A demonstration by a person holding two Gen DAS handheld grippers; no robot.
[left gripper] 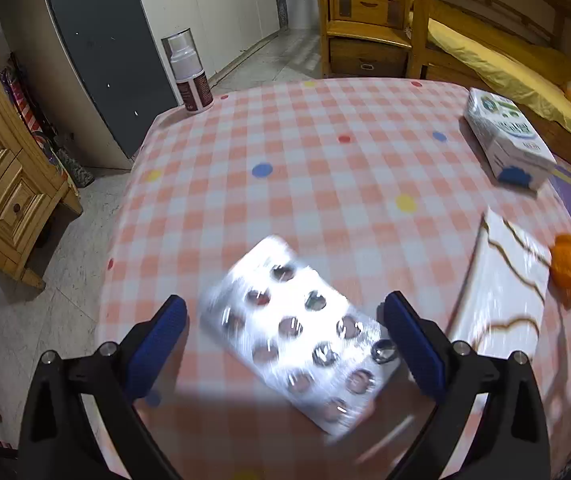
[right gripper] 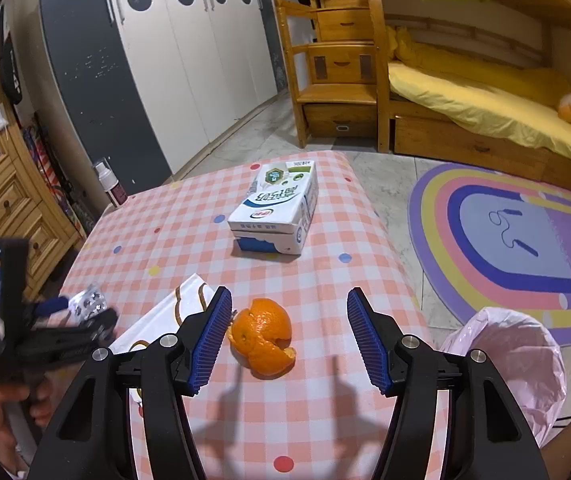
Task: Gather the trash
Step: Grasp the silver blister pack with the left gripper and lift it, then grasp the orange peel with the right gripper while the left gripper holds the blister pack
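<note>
Bedroom with white wardrobe doors (right gripper: 189,60), a wooden bunk bed (right gripper: 465,92) with yellow bedding, and a striped rainbow rug (right gripper: 525,248) on the pale floor. In front of me stands the bench (right gripper: 189,240), covered in a pink-and-white checked cloth with coloured dots.

On the floor at the bench's right edge I see a bin lined with a pink bag (right gripper: 517,360), its mouth open.

Toward the far end of the bench lies a white and blue milk carton (right gripper: 275,212) on its side. Nearer, left of centre, is a white box with brown wavy lines (left gripper: 501,292). A spray bottle (left gripper: 189,72) with a clear cap stands upright on the far left corner.

My right gripper (right gripper: 289,332) is released, its blue pads wide apart above the cloth. An orange peel (right gripper: 263,336) lies on the bench between them, just beside the left pad; I cannot tell whether it touches.

My left gripper (left gripper: 285,344) is fully spread over the bench's left side. A silver pill blister sheet (left gripper: 305,340), blurred, lies tilted between its pads; its right edge is close to the right pad, the left pad is clear of it. A hand (right gripper: 1,412) holds that gripper's handle.
</note>
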